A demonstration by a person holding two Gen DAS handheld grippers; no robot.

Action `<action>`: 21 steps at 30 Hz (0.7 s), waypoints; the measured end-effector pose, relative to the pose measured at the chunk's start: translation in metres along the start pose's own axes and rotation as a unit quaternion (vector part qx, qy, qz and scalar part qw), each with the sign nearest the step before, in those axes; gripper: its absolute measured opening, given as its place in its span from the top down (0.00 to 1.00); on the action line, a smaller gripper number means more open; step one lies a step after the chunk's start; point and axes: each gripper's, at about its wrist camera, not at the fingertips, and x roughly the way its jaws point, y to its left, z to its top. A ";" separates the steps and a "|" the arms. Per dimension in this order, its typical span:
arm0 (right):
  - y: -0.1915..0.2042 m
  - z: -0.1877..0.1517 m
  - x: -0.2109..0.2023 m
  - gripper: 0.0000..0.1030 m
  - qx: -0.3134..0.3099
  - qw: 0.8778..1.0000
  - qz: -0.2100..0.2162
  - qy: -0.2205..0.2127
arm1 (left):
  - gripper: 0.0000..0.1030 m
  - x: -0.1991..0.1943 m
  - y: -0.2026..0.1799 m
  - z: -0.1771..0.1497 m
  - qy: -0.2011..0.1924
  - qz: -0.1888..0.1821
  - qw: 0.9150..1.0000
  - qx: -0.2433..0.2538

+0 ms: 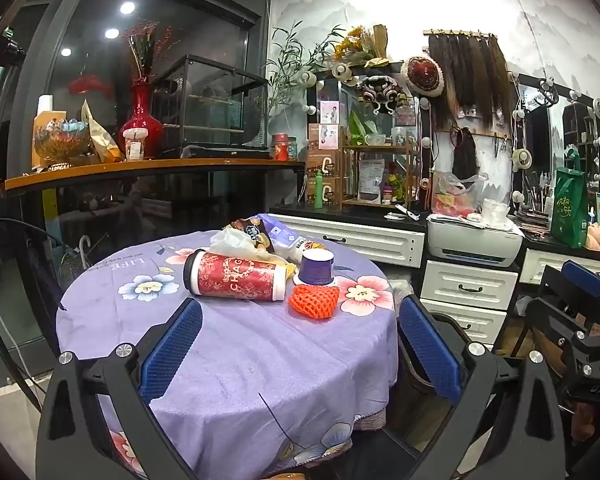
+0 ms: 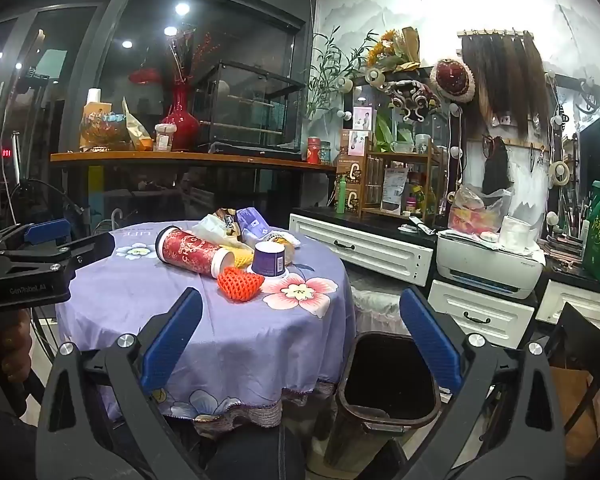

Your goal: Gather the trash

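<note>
Presently, both grippers are held short of the round table [image 1: 236, 360], nearest the camera, and nothing is gripped. The left gripper [image 1: 300, 344] is seen with its blue pads spread fully apart over bare tablecloth; the right gripper [image 2: 300, 340] is likewise wide open and empty, with the table edge and the dark waste bin [image 2: 388, 404] framed between its fingers. The bin stands on the floor just beside the table, on the right.

The trash is gathered on the far half of the table. Counted near to far: one orange foam fruit net [image 1: 314, 300]; one red cylindrical tea canister [image 1: 236, 276], lying on its side; one purple paper cup [image 1: 317, 266], standing inverted; one yellow foam net, partly hidden behind the canister; one crumpled whitish bag [image 1: 236, 242]; about three wrappers or packets at the back [image 1: 276, 232], the exact count not determinable because they overlap.

Risks are judged as follows. The canister, lying on its curved side, may be rolled toward the edge if nudged by an approaching finger. The light cup may be toppled when the adjacent net is taken, since the two are touching. The cloth may be snagged and dragged by a low pad, shifting the whole pile. A release not centred over the bin may land on the floor.
</note>
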 end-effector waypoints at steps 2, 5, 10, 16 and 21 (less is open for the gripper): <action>0.000 0.000 0.000 0.05 0.000 1.000 0.001 0.000 | 0.05 0.000 0.000 0.000 -0.001 0.000 1.000 0.000; 0.001 0.000 0.000 0.05 0.000 1.000 0.001 0.000 | 0.05 0.000 0.000 0.000 -0.002 -0.001 1.000 0.000; 0.001 0.001 0.000 0.05 0.000 1.000 0.001 -0.001 | 0.05 0.000 0.000 0.000 -0.002 -0.001 1.000 0.000; 0.002 0.001 0.000 0.05 -0.001 1.000 0.001 -0.001 | 0.05 0.000 0.000 0.000 -0.001 -0.001 1.000 0.000; 0.003 0.002 0.001 0.05 -0.001 1.000 0.001 0.000 | 0.05 0.000 0.000 0.000 -0.001 -0.001 1.000 0.000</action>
